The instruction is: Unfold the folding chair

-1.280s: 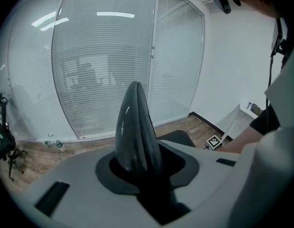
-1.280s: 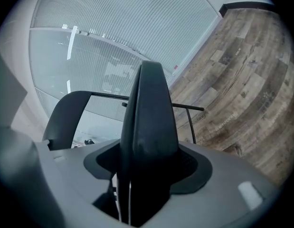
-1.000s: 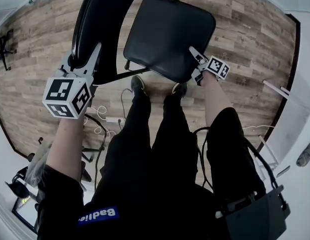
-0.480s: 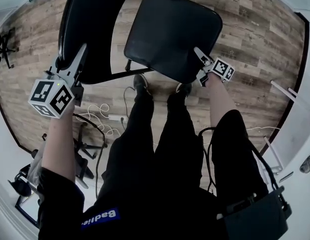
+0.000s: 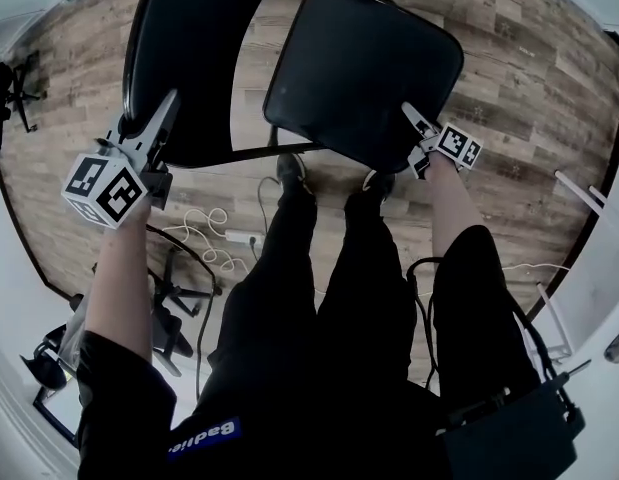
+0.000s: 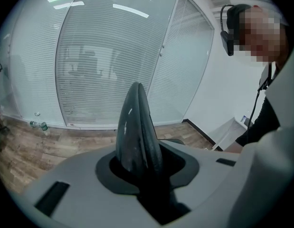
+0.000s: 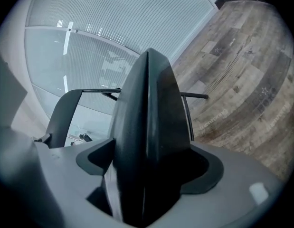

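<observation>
Wood-plank flooring [image 5: 529, 78] lies under the folding chair [image 5: 319, 93], which stands just beyond the person's two shoes [image 5: 292, 168]. Its backrest [image 5: 179, 58] is to the left and its seat [image 5: 374, 53] to the right. The head view's far edge cuts off the backrest's top and the seat's far frame. The legs are mostly hidden beneath the seat, and only one dark crossbar [image 5: 239, 155] shows along the near side.

Only one pale finger of the left gripper [image 5: 165, 106] shows in the head view, lying on the backrest's left rim. Its partner is hidden behind the panel. In the left gripper view the backrest shows edge-on, a narrow dark fin rising from the slot between the jaws, which are clenched on it.

The right gripper [image 5: 411, 138] straddles the seat's near right corner, with one finger on top and the other largely hidden below. Its jaws have just been opening. In the right gripper view the seat's edge stands between them as a dark wedge with a pale sliver beside it, so the hold is released.

There are one chair, two grippers with a marker cube [image 5: 107, 188] on each, and one white cable [image 5: 214, 230] looped on the floor near left. Both forearms reach forward and down, the left set out wide and the right close beside the right leg. Slatted glass walls [image 6: 99, 65] close the far side.
</observation>
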